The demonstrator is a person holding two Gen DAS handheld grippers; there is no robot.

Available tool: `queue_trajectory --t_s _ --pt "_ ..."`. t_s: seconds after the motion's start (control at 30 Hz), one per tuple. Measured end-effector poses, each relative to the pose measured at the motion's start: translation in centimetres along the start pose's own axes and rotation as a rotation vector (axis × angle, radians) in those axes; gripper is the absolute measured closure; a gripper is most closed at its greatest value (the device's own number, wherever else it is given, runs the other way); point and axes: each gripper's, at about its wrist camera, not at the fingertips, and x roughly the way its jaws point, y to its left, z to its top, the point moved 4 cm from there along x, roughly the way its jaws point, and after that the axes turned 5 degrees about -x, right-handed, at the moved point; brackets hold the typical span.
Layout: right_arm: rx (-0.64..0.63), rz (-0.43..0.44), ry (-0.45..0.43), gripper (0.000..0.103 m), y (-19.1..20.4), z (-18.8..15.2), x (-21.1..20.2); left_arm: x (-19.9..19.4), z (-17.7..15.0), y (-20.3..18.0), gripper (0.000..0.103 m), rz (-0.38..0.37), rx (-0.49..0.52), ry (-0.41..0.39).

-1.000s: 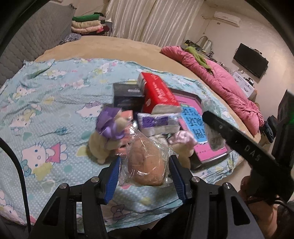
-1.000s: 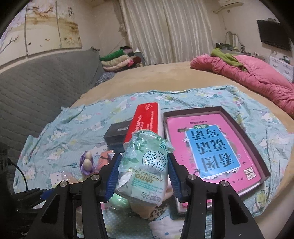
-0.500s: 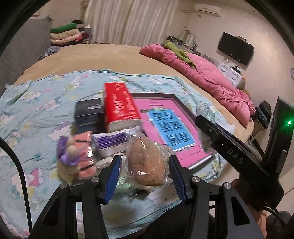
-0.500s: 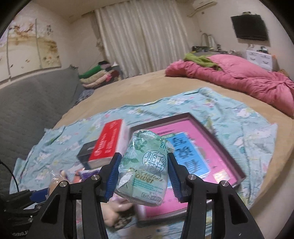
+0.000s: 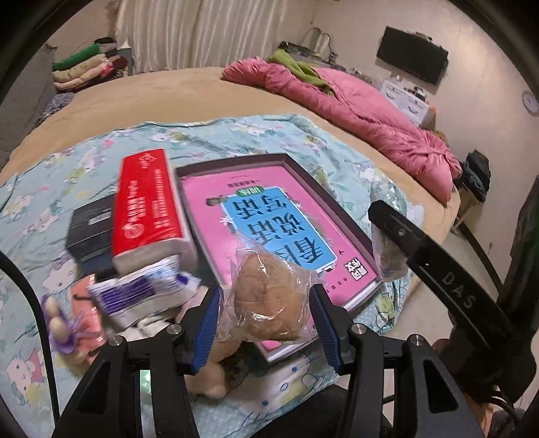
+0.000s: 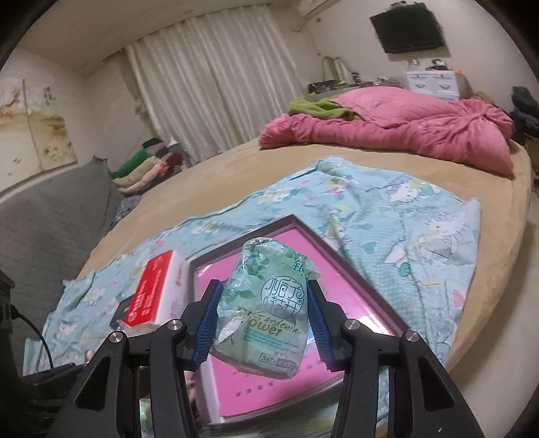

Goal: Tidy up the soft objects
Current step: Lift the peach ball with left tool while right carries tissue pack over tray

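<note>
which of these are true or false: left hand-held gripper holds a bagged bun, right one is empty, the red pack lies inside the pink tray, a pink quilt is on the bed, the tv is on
1. The left hand-held gripper holds a bagged bun. True.
2. The right hand-held gripper is empty. False: it is shut on a green tissue pack.
3. The red pack lies inside the pink tray. False: it lies beside the tray, on its left.
4. A pink quilt is on the bed. True.
5. The tv is on. False: its screen is dark.
</note>
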Motion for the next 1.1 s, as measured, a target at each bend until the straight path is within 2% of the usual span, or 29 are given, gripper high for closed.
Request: queue_trajectory --t_s 0.4,0.73,1.1 --pt "0.076 -0.056 0.040 0.052 -4.0 0.0 2.9 6.2 0.2 -2.5 0.050 0.019 0.113 0.169" --pt "0.094 -0.069 0.127 0.052 -5.5 -1.3 5.2 8.2 -1.1 -2.9 0.050 0.032 0.154 0.235" --pt "0.074 -0.057 0.191 0.052 -5.3 -2.3 7.0 9.2 -1.6 -2.2 0.050 0.048 0.148 0.262"
